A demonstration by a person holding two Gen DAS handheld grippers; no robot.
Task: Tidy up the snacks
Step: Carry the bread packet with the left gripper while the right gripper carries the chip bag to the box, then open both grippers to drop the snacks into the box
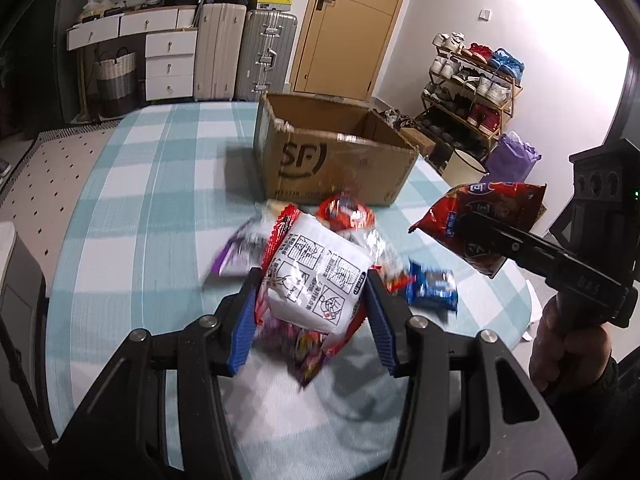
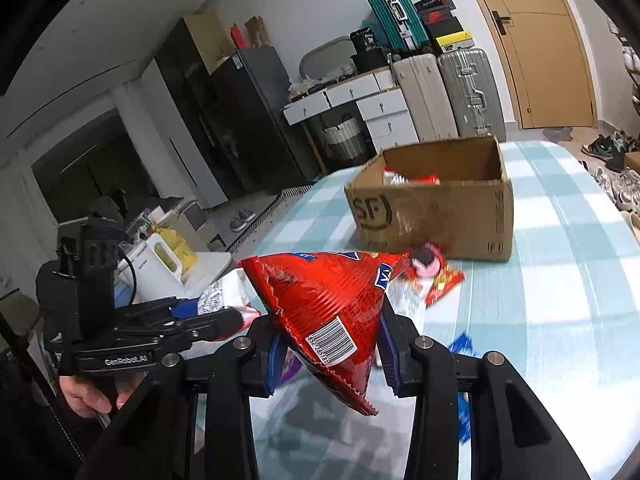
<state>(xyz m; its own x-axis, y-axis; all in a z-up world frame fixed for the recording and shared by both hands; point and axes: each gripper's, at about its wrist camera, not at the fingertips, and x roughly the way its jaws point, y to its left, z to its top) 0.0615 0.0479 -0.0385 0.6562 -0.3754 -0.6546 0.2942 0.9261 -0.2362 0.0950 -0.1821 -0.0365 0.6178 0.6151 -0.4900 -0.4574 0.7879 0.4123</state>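
Both grippers carry loads: left gripper (image 1: 312, 292) clamps the white crinkly noodle packet (image 1: 316, 276), right gripper (image 2: 328, 344) the red foil bag (image 2: 332, 304). Best lift each clear over the brown cardboard box (image 1: 332, 168) rim before the jaws part.

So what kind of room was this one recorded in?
Most likely a lived-in home, perhaps an entryway or multipurpose room: a shoe rack by the door, stacked suitcases, a white drawer unit.

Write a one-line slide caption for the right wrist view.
Right gripper clamps a red snack bag above the checked tablecloth, facing the open SF cardboard box.
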